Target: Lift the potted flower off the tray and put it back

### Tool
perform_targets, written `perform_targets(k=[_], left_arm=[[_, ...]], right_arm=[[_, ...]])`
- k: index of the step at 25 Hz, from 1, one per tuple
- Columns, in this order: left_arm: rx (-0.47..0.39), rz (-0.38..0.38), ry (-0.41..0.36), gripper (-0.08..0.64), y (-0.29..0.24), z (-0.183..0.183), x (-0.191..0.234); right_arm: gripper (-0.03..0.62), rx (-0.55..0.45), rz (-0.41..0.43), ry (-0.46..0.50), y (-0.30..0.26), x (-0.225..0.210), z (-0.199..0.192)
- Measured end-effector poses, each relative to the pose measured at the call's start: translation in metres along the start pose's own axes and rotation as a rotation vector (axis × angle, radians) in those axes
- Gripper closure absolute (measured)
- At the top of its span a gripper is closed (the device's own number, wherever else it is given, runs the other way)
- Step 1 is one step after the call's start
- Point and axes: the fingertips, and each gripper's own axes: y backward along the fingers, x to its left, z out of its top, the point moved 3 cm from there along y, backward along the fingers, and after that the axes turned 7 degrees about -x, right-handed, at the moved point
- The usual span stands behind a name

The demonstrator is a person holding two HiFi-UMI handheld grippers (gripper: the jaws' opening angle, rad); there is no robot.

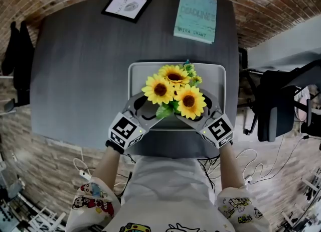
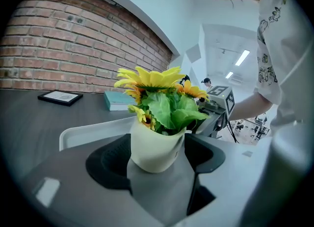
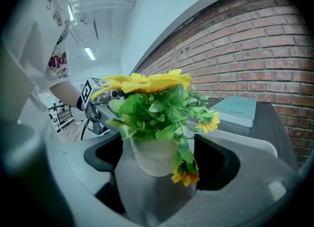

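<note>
The left gripper [image 2: 159,150] and right gripper [image 3: 162,159], both spread and unclenched, each bracket the potted flower [image 1: 173,88] between their jaws (it seems seated on the tray [image 1: 131,85] beneath). Coming at it from two sides likely keeps the lift steady.

White shirt [image 1: 168,186] with cartoon-print sleeves [image 1: 93,198]

Tray [image 1: 132,78] sits mid-bench [image 1: 80,70], toward the near edge. Flower [image 1: 173,89] is over the tray's near half, left claw [image 1: 144,106] at its left, right claw [image 1: 206,106] at its right. Book [image 1: 195,16] lies behind the tray, frame [image 1: 126,6] left of the book.
</note>
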Motion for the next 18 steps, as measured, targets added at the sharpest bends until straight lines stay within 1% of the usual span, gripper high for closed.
perform_targets(k=[9,12,18], left_arm=[[-0.019,-0.075,0.016,0.212,-0.0064,-0.0003,0.004],[-0.025,-0.085,0.014,0.206,-0.0068,0.0001,0.0054],[-0.034,-0.089,0.01,0.21,-0.0085,0.0016,0.0046]], right_arm=[[0.144,-0.006,0.037,-0.024,-0.0059,-0.0077,-0.0058],[0.146,-0.008,0.042,-0.034,-0.0084,-0.0096,-0.0086],[0.182,-0.01,0.052,-0.034,-0.0084,-0.0083,-0.0093]])
